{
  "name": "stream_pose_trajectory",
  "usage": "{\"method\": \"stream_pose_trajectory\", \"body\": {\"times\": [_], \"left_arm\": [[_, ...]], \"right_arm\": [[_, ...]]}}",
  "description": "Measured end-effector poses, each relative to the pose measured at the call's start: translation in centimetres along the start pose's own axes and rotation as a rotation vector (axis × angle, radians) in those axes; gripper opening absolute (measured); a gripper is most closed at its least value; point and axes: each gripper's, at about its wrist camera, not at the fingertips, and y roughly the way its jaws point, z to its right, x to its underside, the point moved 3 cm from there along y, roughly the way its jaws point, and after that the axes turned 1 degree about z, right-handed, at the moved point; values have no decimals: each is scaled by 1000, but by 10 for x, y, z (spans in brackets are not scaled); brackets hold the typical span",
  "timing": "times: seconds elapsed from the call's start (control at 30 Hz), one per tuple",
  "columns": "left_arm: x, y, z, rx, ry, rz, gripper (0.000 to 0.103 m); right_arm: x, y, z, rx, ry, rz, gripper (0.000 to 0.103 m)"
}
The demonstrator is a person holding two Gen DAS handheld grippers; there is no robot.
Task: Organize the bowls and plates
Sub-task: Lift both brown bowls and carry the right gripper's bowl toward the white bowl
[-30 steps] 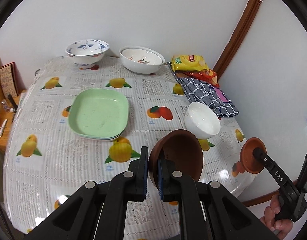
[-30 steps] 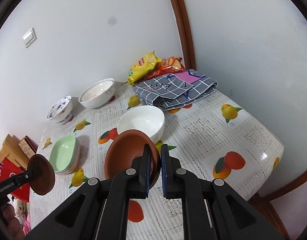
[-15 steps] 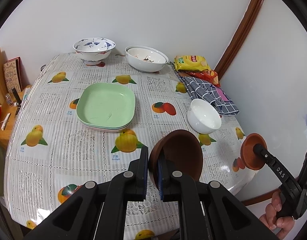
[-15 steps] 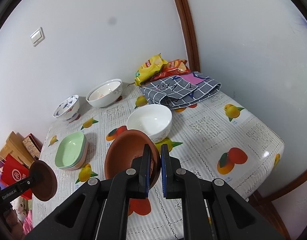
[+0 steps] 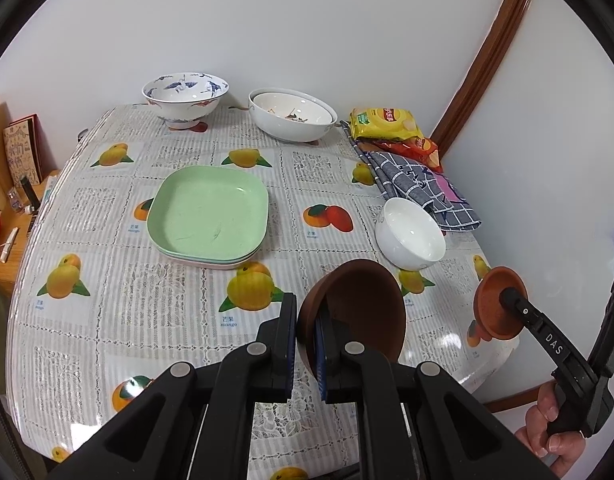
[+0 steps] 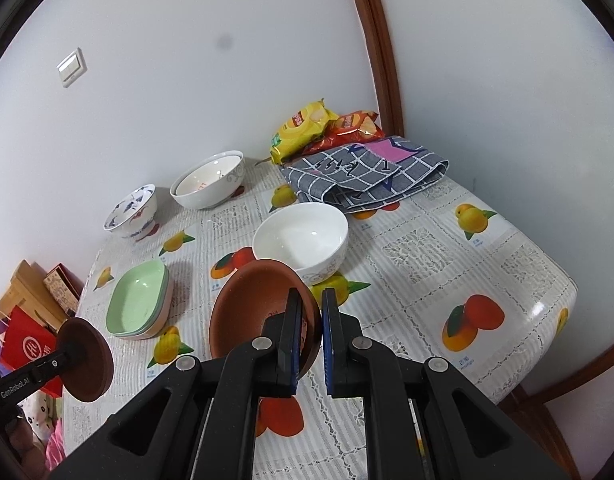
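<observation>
My left gripper (image 5: 307,332) is shut on the rim of a dark brown bowl (image 5: 363,308), held tilted above the table's near edge. From the right wrist view that bowl (image 6: 89,360) hangs at the far left. My right gripper (image 6: 309,320) is shut on the rim of a terracotta bowl (image 6: 251,308), just in front of a white bowl (image 6: 303,240). In the left wrist view the terracotta bowl (image 5: 495,308) hovers off the table's right corner, near the white bowl (image 5: 411,236). A stack of green square plates (image 5: 209,214) lies mid-table.
A blue-patterned bowl (image 5: 185,96) and a wide white bowl (image 5: 293,118) stand at the back by the wall. Snack bags (image 5: 387,122) and a checked cloth (image 5: 419,188) fill the back right corner. A person's hand (image 5: 547,420) grips the right tool. Books (image 5: 23,152) stand left of the table (image 5: 147,320).
Both views have drawn back a little from the table, so more of its near edge shows. Each gripper keeps its bowl, and the grips look the same.
</observation>
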Motion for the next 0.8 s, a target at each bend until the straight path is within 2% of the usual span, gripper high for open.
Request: {"method": "stream_pose_trajectory", "body": {"times": [0.5,0.8], "left_arm": [[-3,14,2,3,1,-18,8],[-13,24,9,16,7,-21,8]], "right_arm": [[-2,16,5,9,11,-16,9],[-15,18,8,11,4,-1,9]]}}
